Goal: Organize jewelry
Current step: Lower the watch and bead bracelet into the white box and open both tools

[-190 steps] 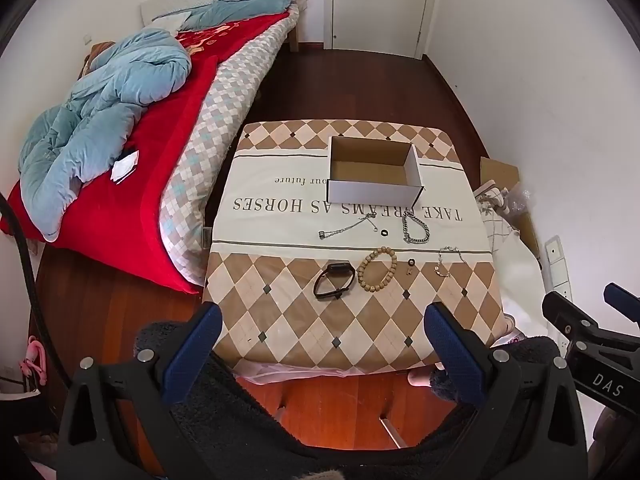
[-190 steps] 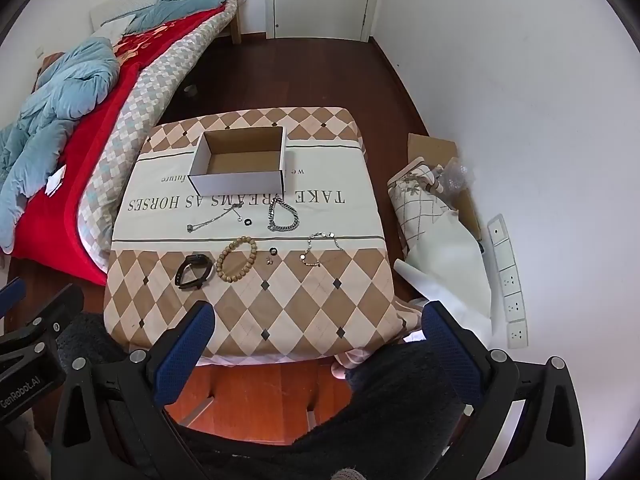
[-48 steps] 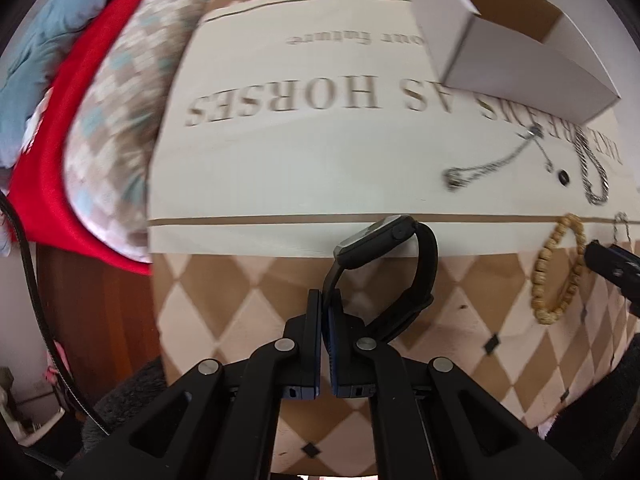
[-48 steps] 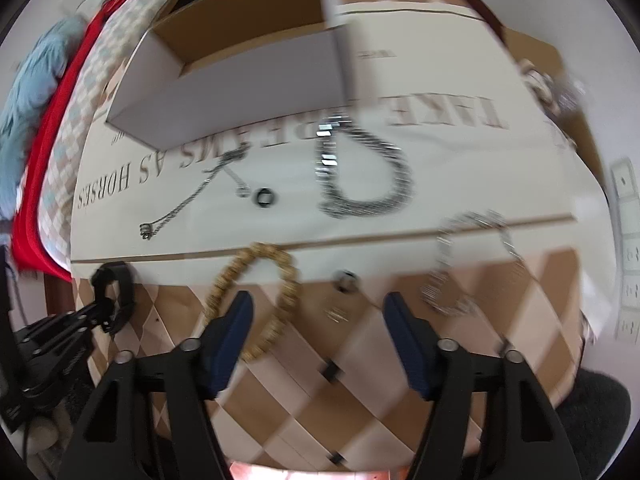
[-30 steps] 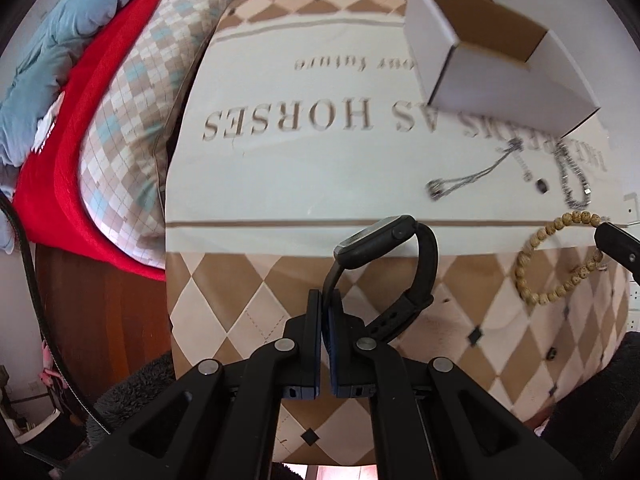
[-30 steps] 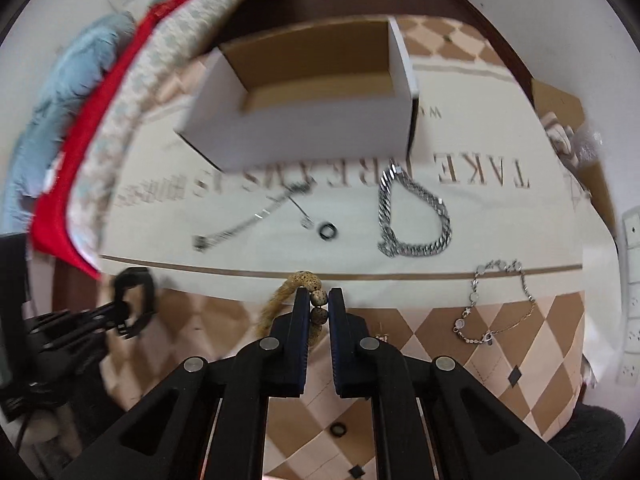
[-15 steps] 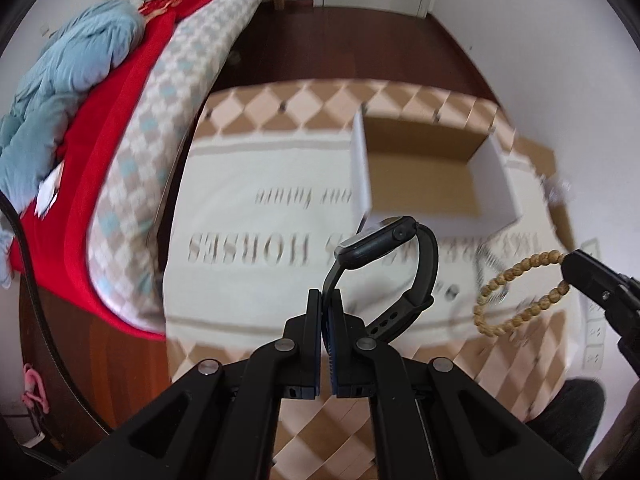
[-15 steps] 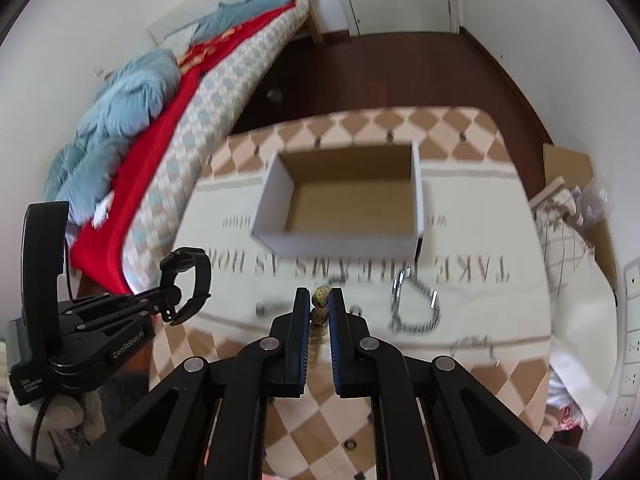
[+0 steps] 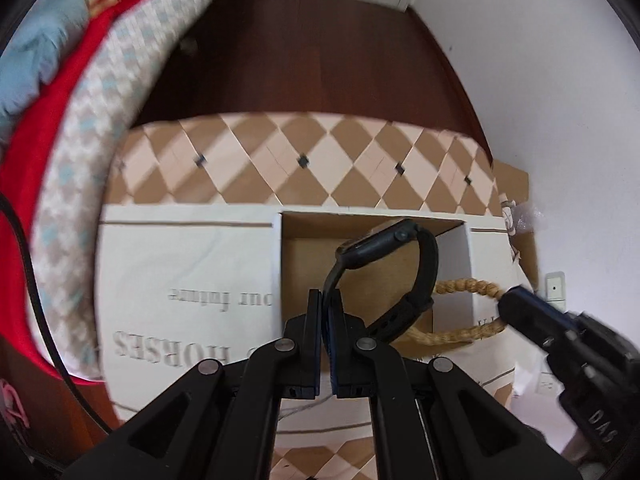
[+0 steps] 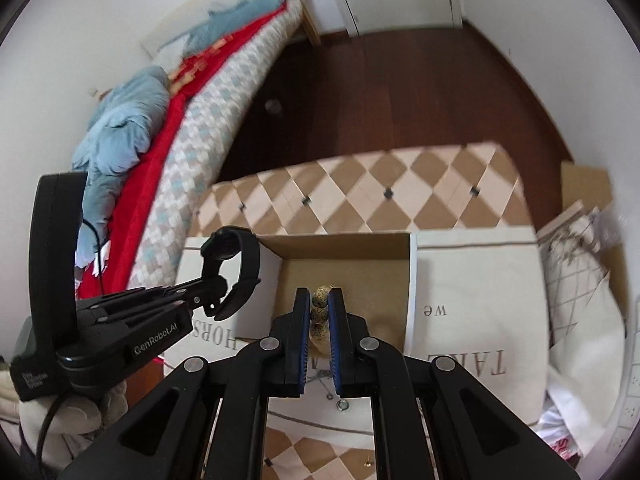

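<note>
My left gripper [image 9: 326,304] is shut on the strap of a black smartwatch [image 9: 394,276], which hangs over the open cardboard box [image 9: 278,272]. My right gripper [image 10: 319,300] is shut on a wooden bead bracelet [image 10: 320,312], also held above the box [image 10: 412,280]. In the left wrist view the bead bracelet [image 9: 464,308] dangles from the right gripper [image 9: 508,304] over the box's right wall. The right wrist view shows the left gripper [image 10: 216,284] holding the watch [image 10: 236,268] at the box's left wall. The box interior looks bare where visible.
The box sits on a table under a checked cloth with printed lettering [image 9: 192,248]. A small ring [image 10: 342,404] lies on the cloth below my right gripper. A bed with red and blue covers [image 10: 160,120] stands on the left. Bags and cardboard [image 10: 580,240] lie at the right.
Both grippers have lifted and travelled forward from the near part of the table to above the box, carrying the watch and the bead bracelet. The box now fills the middle of both views.
</note>
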A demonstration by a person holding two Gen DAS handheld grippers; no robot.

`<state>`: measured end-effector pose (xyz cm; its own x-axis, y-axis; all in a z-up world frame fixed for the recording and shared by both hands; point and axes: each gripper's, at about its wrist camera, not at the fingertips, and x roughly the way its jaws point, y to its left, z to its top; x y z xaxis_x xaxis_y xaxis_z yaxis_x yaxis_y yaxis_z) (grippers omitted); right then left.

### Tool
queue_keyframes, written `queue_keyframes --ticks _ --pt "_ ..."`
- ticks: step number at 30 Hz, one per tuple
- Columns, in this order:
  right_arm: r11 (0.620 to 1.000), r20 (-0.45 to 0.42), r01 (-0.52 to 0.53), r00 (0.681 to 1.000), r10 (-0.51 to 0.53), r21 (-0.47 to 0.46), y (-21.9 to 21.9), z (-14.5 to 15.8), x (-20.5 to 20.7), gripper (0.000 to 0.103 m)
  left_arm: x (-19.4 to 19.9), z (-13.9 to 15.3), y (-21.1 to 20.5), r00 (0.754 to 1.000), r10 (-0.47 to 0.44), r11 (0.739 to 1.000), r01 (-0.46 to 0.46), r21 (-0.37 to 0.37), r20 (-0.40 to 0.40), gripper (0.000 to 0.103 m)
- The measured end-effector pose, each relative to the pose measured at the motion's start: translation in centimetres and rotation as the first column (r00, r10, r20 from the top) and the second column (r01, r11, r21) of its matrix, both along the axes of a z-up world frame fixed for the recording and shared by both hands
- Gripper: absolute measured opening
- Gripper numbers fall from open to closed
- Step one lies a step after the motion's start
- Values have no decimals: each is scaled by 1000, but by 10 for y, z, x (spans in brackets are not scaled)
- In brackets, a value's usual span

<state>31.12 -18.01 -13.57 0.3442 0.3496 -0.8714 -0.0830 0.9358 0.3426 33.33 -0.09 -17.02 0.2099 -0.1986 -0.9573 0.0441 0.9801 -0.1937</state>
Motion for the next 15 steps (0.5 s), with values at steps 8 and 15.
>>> queue_keyframes --ticks 8,15 --pt "1000 -108 0 994 0 0 -7 -50 28 9 27 -35 -5 993 -22 999 18 -32 -114 3" --pt "999 -149 -20 989 24 29 -3 -46 33 11 31 -21 -6 993 -10 1000 8 -21 -117 14"
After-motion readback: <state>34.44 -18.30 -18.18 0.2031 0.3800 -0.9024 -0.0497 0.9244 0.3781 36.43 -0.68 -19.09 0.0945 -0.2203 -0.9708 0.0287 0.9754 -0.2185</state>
